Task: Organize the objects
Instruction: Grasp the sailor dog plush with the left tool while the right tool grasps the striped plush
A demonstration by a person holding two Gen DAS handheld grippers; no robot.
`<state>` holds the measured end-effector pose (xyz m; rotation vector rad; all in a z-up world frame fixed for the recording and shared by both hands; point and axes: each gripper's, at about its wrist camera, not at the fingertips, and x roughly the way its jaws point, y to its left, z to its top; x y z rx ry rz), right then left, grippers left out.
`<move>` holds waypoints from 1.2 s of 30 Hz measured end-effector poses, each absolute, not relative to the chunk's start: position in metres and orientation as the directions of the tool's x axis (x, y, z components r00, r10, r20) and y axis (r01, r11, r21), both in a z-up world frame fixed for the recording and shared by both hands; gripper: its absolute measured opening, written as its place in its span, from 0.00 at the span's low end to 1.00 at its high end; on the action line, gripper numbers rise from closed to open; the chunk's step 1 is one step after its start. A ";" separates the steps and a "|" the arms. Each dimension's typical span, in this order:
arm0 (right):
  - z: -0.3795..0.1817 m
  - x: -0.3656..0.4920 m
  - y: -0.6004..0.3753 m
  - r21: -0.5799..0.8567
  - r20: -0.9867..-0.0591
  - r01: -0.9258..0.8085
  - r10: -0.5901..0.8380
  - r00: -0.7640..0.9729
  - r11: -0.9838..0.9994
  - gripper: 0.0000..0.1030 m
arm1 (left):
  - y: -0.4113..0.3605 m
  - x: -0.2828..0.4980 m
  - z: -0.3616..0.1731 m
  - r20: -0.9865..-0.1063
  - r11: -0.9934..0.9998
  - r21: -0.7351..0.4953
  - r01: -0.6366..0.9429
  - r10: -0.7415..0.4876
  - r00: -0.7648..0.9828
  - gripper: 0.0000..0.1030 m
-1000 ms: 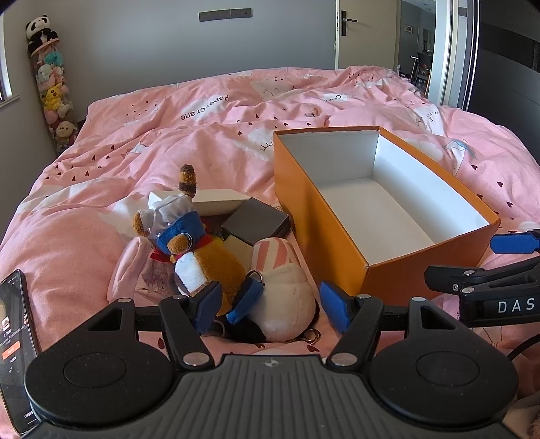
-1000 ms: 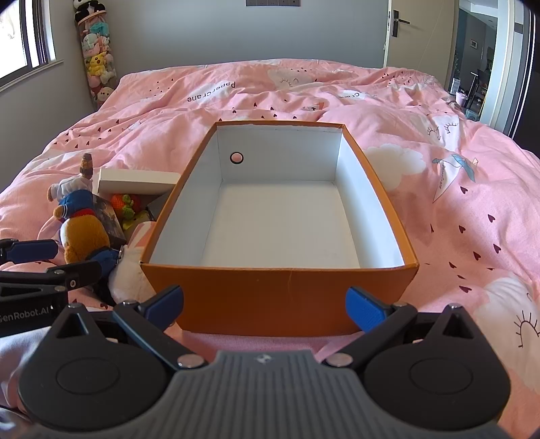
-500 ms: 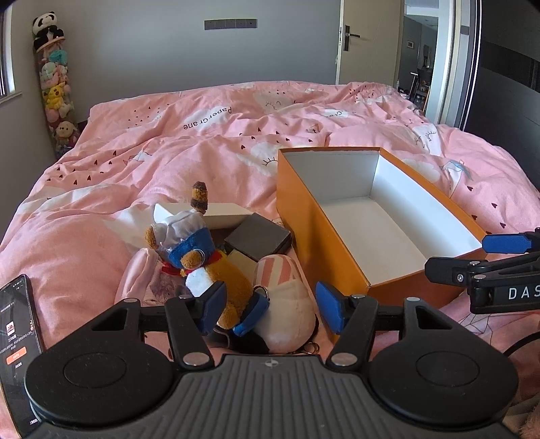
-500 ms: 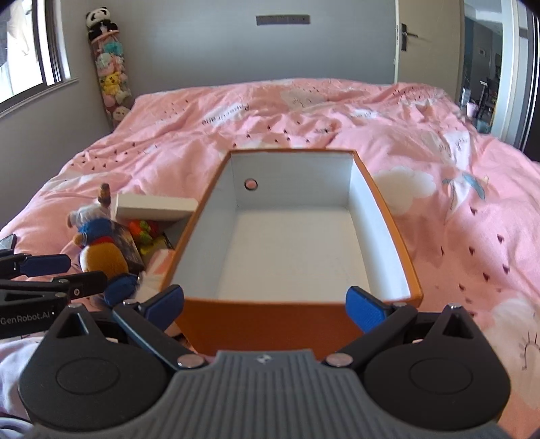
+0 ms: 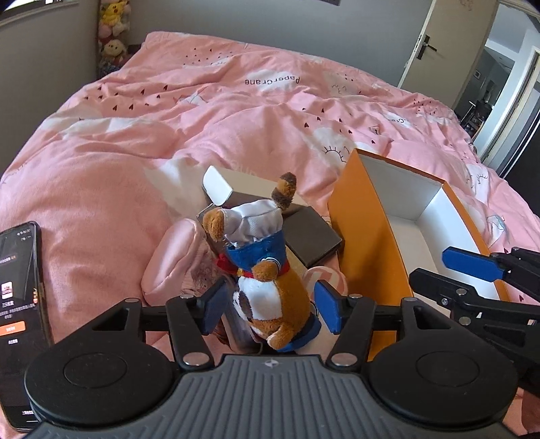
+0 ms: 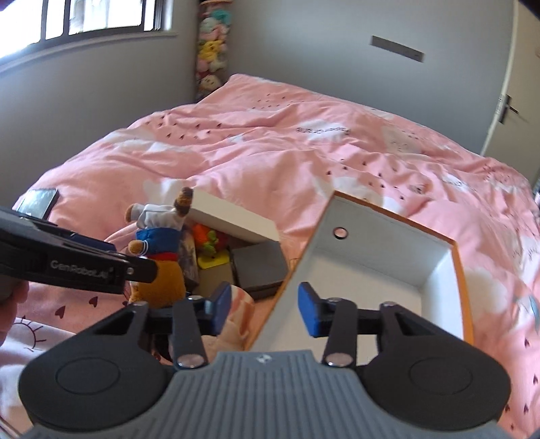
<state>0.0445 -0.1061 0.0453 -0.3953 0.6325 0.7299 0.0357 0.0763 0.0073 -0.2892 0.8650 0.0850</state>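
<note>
On the pink bed, your left gripper brackets the plush toy, pads apart and not clamping. Only the right view shows your right gripper wide open, astride the orange box's left wall, gripping nothing.

A bed fills the room, covered by a rumpled pink duvet printed with white clouds, small dark hearts and the words "Paper Crane". A phone lies on the duvet at the left, its screen lit. Against the grey wall at the corner, a tall column of soft toys hangs upright. A window with dark bars lets in bright daylight. A pale door with a dark handle stands to the right of the bed.
</note>
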 end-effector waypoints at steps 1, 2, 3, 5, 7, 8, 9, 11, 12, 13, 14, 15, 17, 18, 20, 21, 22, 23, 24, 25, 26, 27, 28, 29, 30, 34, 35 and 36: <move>0.043 0.047 -0.101 -0.124 -0.661 -0.730 0.493 0.566 0.672 0.35 | 0.076 0.040 0.004 -0.767 0.955 -0.223 -0.196 -0.048 0.640 0.71; 0.041 0.049 -0.097 -0.131 -0.667 -0.742 0.495 0.557 0.658 0.33 | 0.076 0.044 0.001 -0.774 0.953 -0.223 -0.205 -0.046 0.631 0.71; 0.039 0.052 -0.093 -0.134 -0.674 -0.749 0.495 0.549 0.648 0.31 | 0.077 0.048 -0.002 -0.781 0.951 -0.224 -0.215 -0.043 0.623 0.71; 0.036 0.058 -0.086 -0.137 -0.689 -0.762 0.492 0.532 0.632 0.26 | 0.077 0.056 -0.007 -0.790 0.949 -0.226 -0.221 -0.045 0.612 0.72; 0.033 0.063 -0.081 -0.135 -0.700 -0.771 0.491 0.519 0.623 0.26 | 0.078 0.063 -0.013 -0.801 0.946 -0.221 -0.235 -0.039 0.597 0.72; 0.031 0.065 -0.079 -0.133 -0.705 -0.774 0.490 0.513 0.619 0.26 | 0.078 0.066 -0.017 -0.809 0.946 -0.219 -0.240 -0.039 0.587 0.72; 0.030 0.067 -0.078 -0.131 -0.708 -0.776 0.490 0.508 0.616 0.26 | 0.078 0.069 -0.020 -0.814 0.946 -0.218 -0.242 -0.039 0.579 0.71; 0.028 0.069 -0.076 -0.124 -0.715 -0.779 0.489 0.500 0.615 0.26 | 0.079 0.072 -0.025 -0.820 0.942 -0.231 -0.241 -0.055 0.570 0.67; 0.027 0.069 -0.075 -0.120 -0.719 -0.779 0.487 0.496 0.615 0.26 | 0.080 0.071 -0.026 -0.817 0.940 -0.250 -0.232 -0.077 0.572 0.60; 0.026 0.069 -0.075 -0.116 -0.721 -0.778 0.486 0.493 0.617 0.26 | 0.081 0.070 -0.026 -0.815 0.939 -0.257 -0.228 -0.083 0.574 0.58; 0.026 0.068 -0.074 -0.112 -0.723 -0.778 0.487 0.491 0.618 0.26 | 0.083 0.068 -0.024 -0.810 0.938 -0.265 -0.226 -0.089 0.580 0.57; 0.026 0.067 -0.073 -0.106 -0.722 -0.779 0.490 0.488 0.618 0.26 | 0.085 0.065 -0.021 -0.803 0.938 -0.271 -0.218 -0.096 0.588 0.55; 0.029 0.060 -0.070 -0.096 -0.716 -0.781 0.501 0.485 0.617 0.26 | 0.090 0.059 -0.014 -0.791 0.941 -0.273 -0.201 -0.101 0.604 0.54; 0.030 0.057 -0.068 -0.091 -0.716 -0.781 0.504 0.483 0.618 0.26 | 0.094 0.057 -0.008 -0.786 0.945 -0.266 -0.191 -0.098 0.610 0.54; 0.030 0.051 -0.061 -0.073 -0.727 -0.778 0.501 0.470 0.623 0.27 | 0.101 0.052 0.000 -0.783 0.951 -0.254 -0.178 -0.094 0.615 0.53; 0.028 0.048 -0.058 -0.060 -0.736 -0.777 0.498 0.459 0.626 0.27 | 0.105 0.049 0.004 -0.784 0.954 -0.247 -0.169 -0.095 0.614 0.53; 0.026 0.045 -0.053 -0.045 -0.748 -0.779 0.496 0.441 0.625 0.27 | 0.109 0.047 0.007 -0.785 0.956 -0.244 -0.161 -0.097 0.611 0.53; 0.023 0.042 -0.049 -0.033 -0.758 -0.780 0.493 0.427 0.625 0.27 | 0.112 0.045 0.009 -0.786 0.958 -0.241 -0.154 -0.100 0.610 0.53; 0.019 0.040 -0.045 -0.033 -0.767 -0.775 0.481 0.424 0.631 0.27 | 0.115 0.043 0.010 -0.788 0.961 -0.234 -0.147 -0.099 0.607 0.53; 0.015 0.038 -0.040 -0.041 -0.776 -0.768 0.464 0.427 0.639 0.29 | 0.118 0.042 0.010 -0.790 0.963 -0.223 -0.148 -0.090 0.606 0.53; 0.010 0.037 -0.036 -0.049 -0.786 -0.760 0.445 0.430 0.648 0.30 | 0.121 0.040 0.009 -0.793 0.966 -0.209 -0.154 -0.075 0.605 0.53; 0.005 0.036 -0.032 -0.061 -0.794 -0.751 0.424 0.435 0.657 0.32 | 0.123 0.039 0.006 -0.795 0.968 -0.193 -0.159 -0.060 0.604 0.53; 0.001 0.036 -0.028 -0.076 -0.802 -0.743 0.402 0.442 0.665 0.40 | 0.126 0.038 0.004 -0.794 0.967 -0.196 -0.162 -0.060 0.604 0.53; -0.004 0.036 -0.025 -0.092 -0.811 -0.733 0.377 0.448 0.674 0.48 | 0.129 0.036 0.001 -0.792 0.964 -0.213 -0.159 -0.075 0.606 0.53; -0.008 0.037 -0.022 -0.104 -0.819 -0.724 0.354 0.451 0.682 0.52 | 0.131 0.035 -0.001 -0.788 0.963 -0.224 -0.152 -0.087 0.610 0.53; -0.021 0.040 -0.012 -0.146 -0.838 -0.688 0.280 0.468 0.711 0.70 | 0.135 0.032 -0.004 -0.767 0.960 -0.250 -0.127 -0.116 0.632 0.53; -0.024 0.040 -0.008 -0.171 -0.838 -0.681 0.258 0.481 0.712 0.71 | 0.137 0.031 -0.005 -0.762 0.958 -0.259 -0.121 -0.126 0.636 0.53; -0.027 0.039 -0.005 -0.195 -0.837 -0.677 0.240 0.492 0.709 0.73 | 0.139 0.030 -0.005 -0.757 0.957 -0.267 -0.116 -0.133 0.640 0.53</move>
